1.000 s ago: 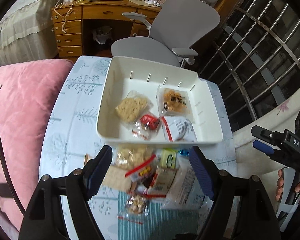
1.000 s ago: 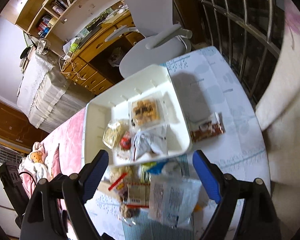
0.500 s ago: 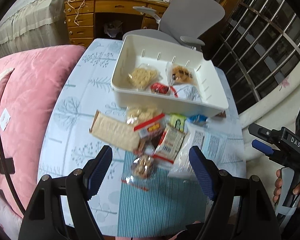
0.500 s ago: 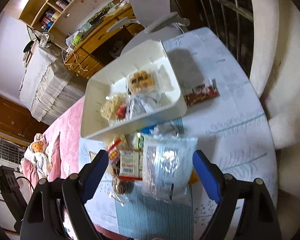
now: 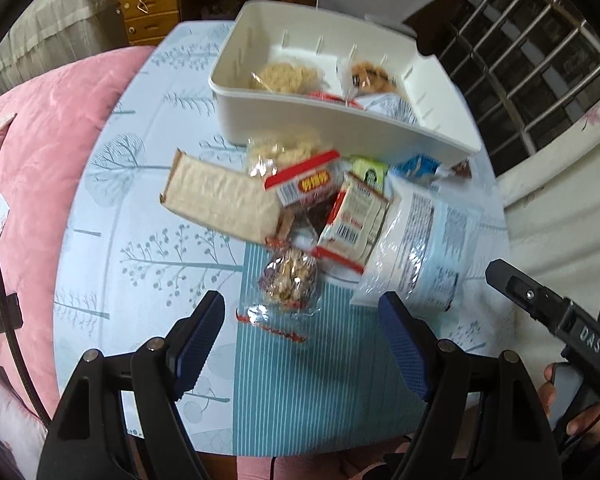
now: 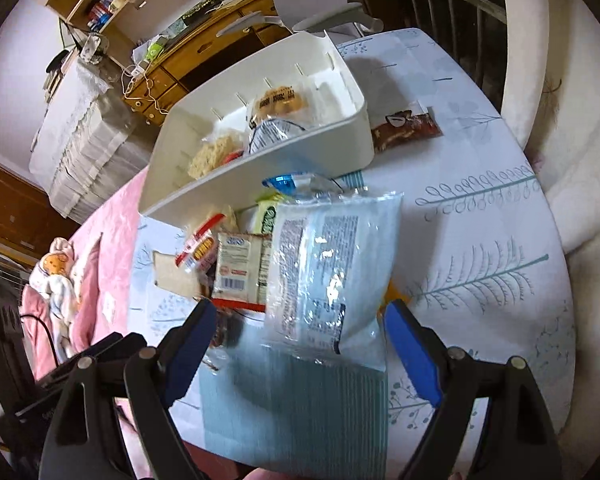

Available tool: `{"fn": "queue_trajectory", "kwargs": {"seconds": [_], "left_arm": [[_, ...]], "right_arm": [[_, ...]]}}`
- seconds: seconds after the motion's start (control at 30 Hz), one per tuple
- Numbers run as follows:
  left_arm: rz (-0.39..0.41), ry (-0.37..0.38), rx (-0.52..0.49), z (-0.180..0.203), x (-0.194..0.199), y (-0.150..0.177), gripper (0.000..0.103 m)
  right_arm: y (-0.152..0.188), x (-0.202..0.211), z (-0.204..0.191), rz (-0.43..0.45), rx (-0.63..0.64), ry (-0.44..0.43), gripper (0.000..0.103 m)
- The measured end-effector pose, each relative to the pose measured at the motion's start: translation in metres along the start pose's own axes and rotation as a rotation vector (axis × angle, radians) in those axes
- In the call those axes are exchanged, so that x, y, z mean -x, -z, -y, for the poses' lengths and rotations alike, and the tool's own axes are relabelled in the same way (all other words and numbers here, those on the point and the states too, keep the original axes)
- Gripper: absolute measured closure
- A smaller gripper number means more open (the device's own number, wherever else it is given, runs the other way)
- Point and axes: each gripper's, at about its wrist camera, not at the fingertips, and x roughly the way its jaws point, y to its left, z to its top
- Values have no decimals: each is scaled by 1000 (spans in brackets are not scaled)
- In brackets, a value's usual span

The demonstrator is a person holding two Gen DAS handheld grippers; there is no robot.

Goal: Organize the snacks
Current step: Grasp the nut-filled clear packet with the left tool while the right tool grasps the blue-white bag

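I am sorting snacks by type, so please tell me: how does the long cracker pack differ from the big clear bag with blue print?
The cracker pack is a stiff, tan, opaque slab; the clear bag is soft, shiny and see-through. The cracker pack lies at the pile's left edge, the clear bag at its right, and looks larger. Both lie on the table outside the white bin.

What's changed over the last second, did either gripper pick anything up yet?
No pickup yet. Both hands came down and back toward the loose snack pile: the left gripper now hangs over the clear-wrapped nut snack, the right gripper over the large clear bag. Both jaws stayed open and empty. The white bin, its packets and the pile on the table have not moved.
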Motion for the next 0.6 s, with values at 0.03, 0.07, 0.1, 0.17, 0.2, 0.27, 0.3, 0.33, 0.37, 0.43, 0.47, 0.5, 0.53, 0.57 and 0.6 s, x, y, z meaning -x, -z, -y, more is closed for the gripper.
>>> {"fn": "queue_trajectory", "kwargs": {"seconds": [0.03, 0.07, 0.1, 0.17, 0.2, 0.27, 0.3, 0.33, 0.37, 0.43, 0.47, 0.5, 0.53, 0.57, 0.6], "left_arm": [[-7, 3, -7, 0, -4, 0, 25], [-14, 8, -18, 1, -9, -1, 25], [-20, 8, -28, 2, -14, -1, 25], [-41, 0, -51, 5, -24, -3, 25], [-53, -4, -62, 5, -31, -4, 25], [-75, -10, -76, 6, -41, -6, 25], [-82, -9, -80, 6, -45, -7, 25], [-91, -10, -87, 6, -51, -8, 25], [-96, -13, -93, 6, -56, -9, 25], [-114, -21, -109, 5, -67, -10, 25], [-121, -24, -113, 6, -71, -11, 25], [-129, -26, -117, 5, -76, -12, 25], [-133, -30, -120, 5, -80, -12, 25], [-134, -37, -123, 4, -85, -13, 27], [-134, -41, -123, 4, -88, -13, 29]], "right_arm": [[4, -2, 0, 6, 3, 3, 17], [6, -4, 0, 10, 5, 7, 17], [9, -6, 0, 14, 8, 13, 17], [15, -12, 1, 24, 18, 32, 17], [17, -16, 1, 28, 27, 49, 17], [22, -22, 1, 41, 53, 88, 17], [25, -24, 0, 53, 67, 101, 17], [28, -27, 0, 69, 80, 113, 17], [31, -29, 0, 83, 90, 119, 17], [36, -35, -2, 111, 118, 132, 17], [39, -38, -3, 120, 131, 140, 17], [42, -41, -4, 128, 144, 148, 17], [44, -45, -5, 138, 156, 162, 17], [46, -49, -6, 142, 164, 168, 17], [48, -52, -6, 145, 170, 171, 17]]}}
